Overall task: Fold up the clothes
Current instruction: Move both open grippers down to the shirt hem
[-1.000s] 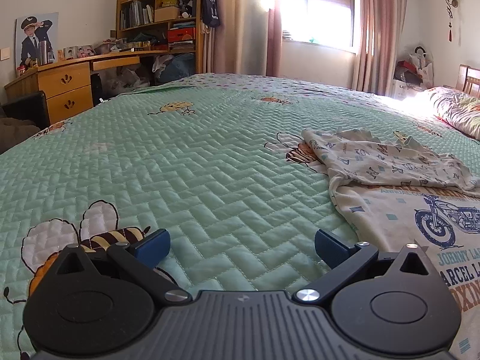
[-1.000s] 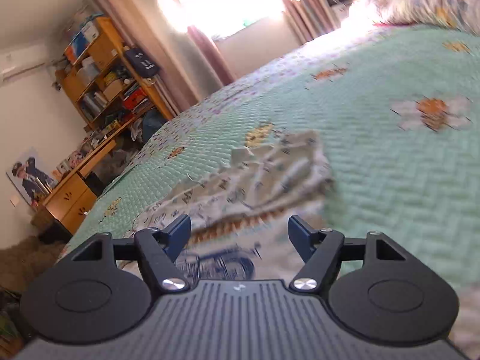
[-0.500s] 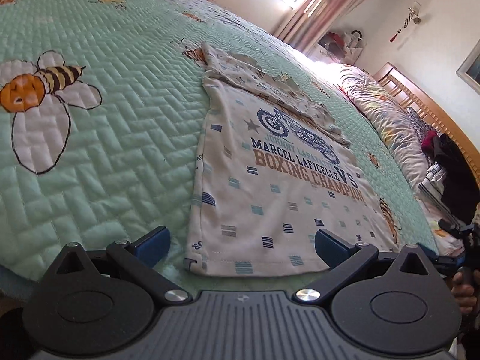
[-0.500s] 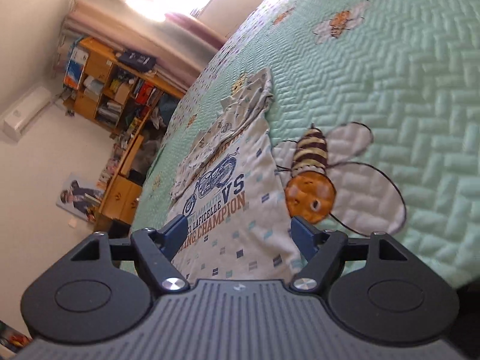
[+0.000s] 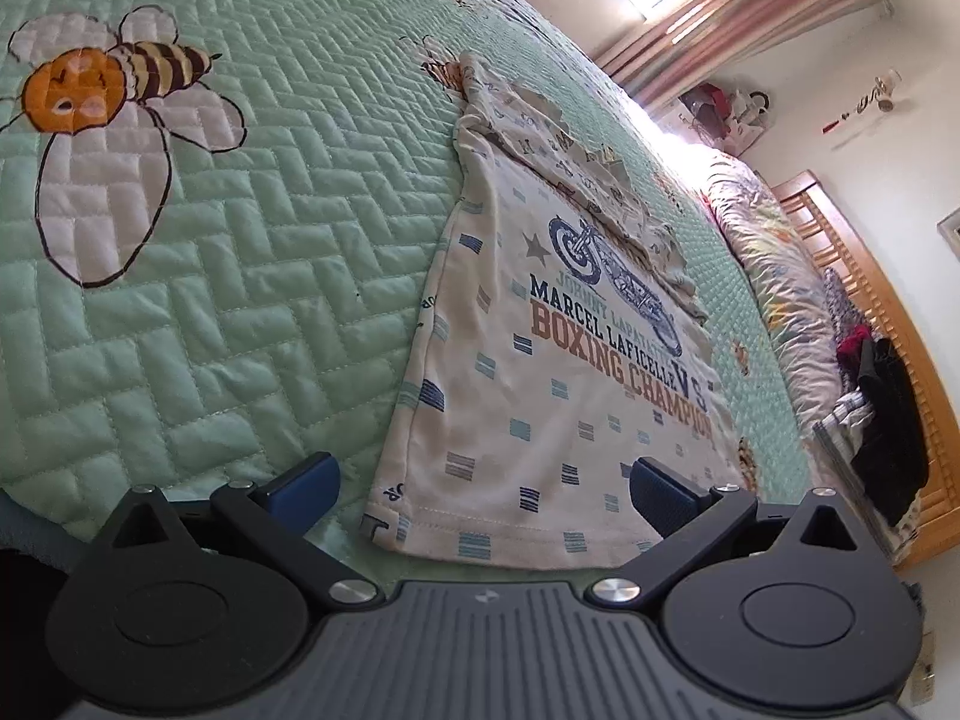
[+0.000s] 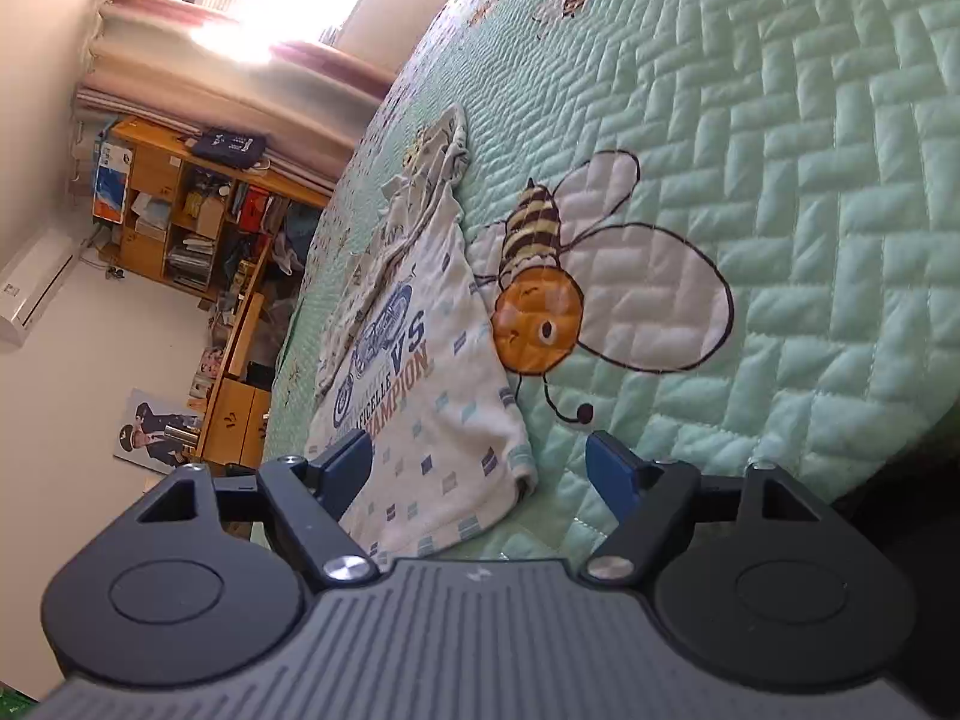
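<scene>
Both views have swung down since the earlier frames, from the room and far bed onto the near hem of the shirt

Largest first: the bed [image 5: 228, 276], under a green quilt printed with bees, carries everything. On it the shirt [image 5: 540, 408] lies flat and face up, its hem toward the cameras and its top end bunched into a rumpled strip. The left hand-held gripper [image 5: 483, 483] has its jaws wide apart around the hem's left corner, gripping nothing. The right hand-held gripper [image 6: 477, 468] stands equally wide at the hem's right corner [image 6: 516, 474], pads clear of the cloth.

My worry is the pinch: a jaw could catch the quilt along with the hem, or take only the top layer, so the fold lifts skewed. The bunched top would then drag unevenly
</scene>
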Available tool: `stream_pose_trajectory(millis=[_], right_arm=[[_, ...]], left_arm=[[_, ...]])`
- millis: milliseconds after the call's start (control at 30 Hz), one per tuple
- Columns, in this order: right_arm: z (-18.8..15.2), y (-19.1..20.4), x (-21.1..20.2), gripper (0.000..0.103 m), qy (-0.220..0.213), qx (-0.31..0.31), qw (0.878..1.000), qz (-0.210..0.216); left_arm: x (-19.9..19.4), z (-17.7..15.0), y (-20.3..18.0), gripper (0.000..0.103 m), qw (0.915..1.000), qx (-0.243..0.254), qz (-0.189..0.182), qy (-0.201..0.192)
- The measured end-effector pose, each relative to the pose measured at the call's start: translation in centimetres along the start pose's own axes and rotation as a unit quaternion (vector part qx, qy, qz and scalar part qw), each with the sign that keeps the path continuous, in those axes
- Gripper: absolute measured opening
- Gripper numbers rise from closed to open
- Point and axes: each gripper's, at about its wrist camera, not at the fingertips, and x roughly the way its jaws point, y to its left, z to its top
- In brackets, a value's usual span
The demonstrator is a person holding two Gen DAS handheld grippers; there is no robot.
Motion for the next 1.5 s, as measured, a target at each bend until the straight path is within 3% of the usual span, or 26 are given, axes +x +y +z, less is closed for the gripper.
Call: stream_pose_trajectory(millis=[200,567,1500], right_arm=[[0.2,0.0,0.5,0.080,0.001,-0.003,1.000,0.003],[0.3,-0.3,0.3,0.080,0.002,0.000,1.000,0.008],[0.0,-0.4,-0.1,0.080,-0.001,-0.004,1.000,0.011]], left_arm=[[0.8,-0.5,-3.1,0.102,0.9937,0.078,0.079,0.012],[1.9,-0.6,-5.3,0.102,0.9770,0.127,0.164,0.050],[2.1,-0.3,-5.5,0.102,0.9764,0.128,0.161,0.064]])
